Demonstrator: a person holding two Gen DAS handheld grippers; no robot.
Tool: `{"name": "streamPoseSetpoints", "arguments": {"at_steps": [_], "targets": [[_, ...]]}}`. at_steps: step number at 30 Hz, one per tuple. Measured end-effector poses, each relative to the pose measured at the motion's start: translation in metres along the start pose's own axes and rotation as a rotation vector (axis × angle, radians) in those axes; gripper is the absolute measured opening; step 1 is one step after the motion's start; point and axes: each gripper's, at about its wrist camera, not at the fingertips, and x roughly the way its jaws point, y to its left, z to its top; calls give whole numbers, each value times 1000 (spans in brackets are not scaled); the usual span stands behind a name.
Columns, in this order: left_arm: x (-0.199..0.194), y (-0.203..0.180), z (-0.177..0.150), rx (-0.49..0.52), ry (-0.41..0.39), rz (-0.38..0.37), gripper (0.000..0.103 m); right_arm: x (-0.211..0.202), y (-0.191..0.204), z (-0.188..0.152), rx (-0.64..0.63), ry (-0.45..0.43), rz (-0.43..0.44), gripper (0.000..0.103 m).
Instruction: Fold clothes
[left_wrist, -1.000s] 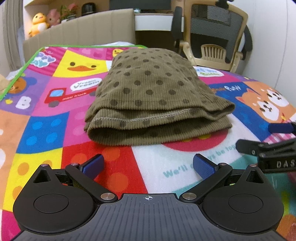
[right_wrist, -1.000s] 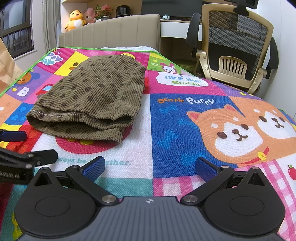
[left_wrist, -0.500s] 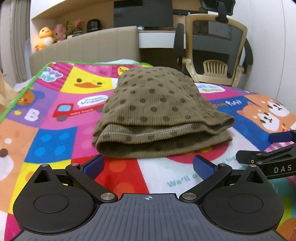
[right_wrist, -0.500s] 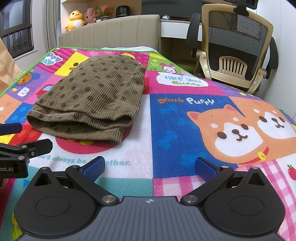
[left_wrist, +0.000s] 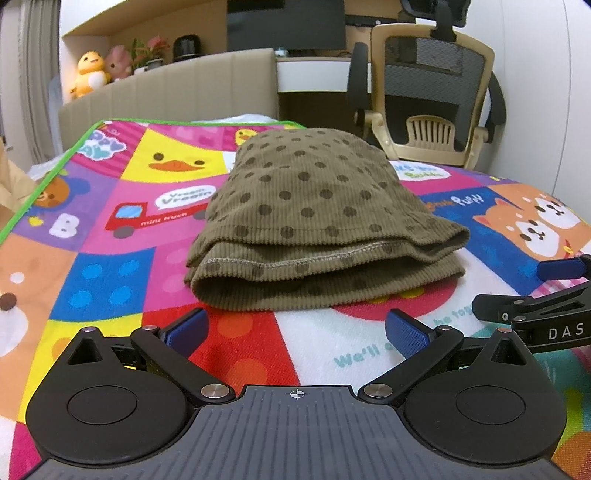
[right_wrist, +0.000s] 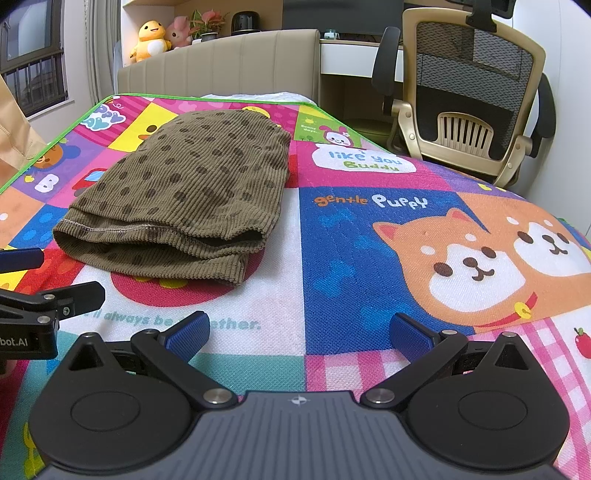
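Facing folded garment (left_wrist: 325, 229) on mat (left_wrist: 122, 266); left gripper (left_wrist: 295, 328) and right gripper (right_wrist: 299, 330) spread wide, empty; fold looks done; if tidying, pinch stitched hem, both layers.

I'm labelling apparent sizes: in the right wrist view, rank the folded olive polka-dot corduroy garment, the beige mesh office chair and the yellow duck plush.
1. Folded olive polka-dot corduroy garment and beige mesh office chair: alike in the picture; the chair stands farther back, so unranked.
2. Yellow duck plush: clearly smallest, though farthest.
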Motion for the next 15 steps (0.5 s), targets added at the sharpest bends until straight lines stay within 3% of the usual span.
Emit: {"name": "streamPoseSetpoints", "arguments": {"at_steps": [15], "targets": [[1,2,0,-16,19,-5,103,0,1,0,1,0,0,103]]}}
